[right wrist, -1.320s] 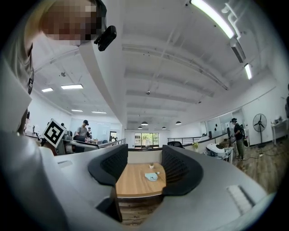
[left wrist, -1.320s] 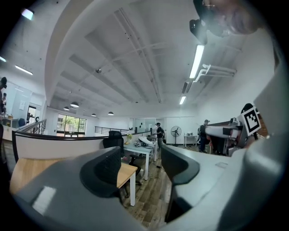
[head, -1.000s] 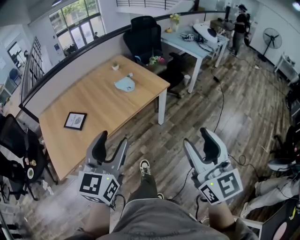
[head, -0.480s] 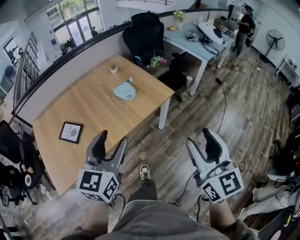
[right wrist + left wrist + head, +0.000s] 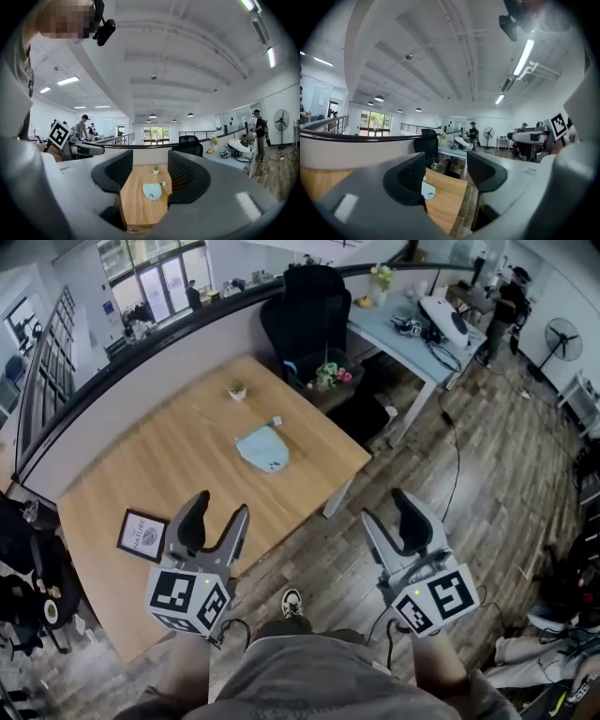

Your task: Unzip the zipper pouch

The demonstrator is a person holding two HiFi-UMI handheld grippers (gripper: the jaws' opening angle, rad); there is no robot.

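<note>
A pale blue zipper pouch (image 5: 263, 448) lies flat on the wooden table (image 5: 178, 474), toward its far right part, with a small white tab at its far end. It shows again as the pouch (image 5: 151, 191) between the right jaws and as the pouch (image 5: 426, 190) beside the left jaw. My left gripper (image 5: 214, 519) is held open above the table's near edge. My right gripper (image 5: 394, 517) is open over the floor, right of the table. Both are well short of the pouch and hold nothing.
A framed picture (image 5: 142, 535) lies on the table's left part, and a small potted plant (image 5: 237, 390) stands at its far edge. A black office chair (image 5: 309, 320) and a flower pot (image 5: 330, 377) stand behind the table. A light blue desk (image 5: 422, 334) is at far right.
The view has moved nearer the table, so the pouch sits lower and closer. Both grippers have shifted left and stayed open; the left one is now over the table's edge.
</note>
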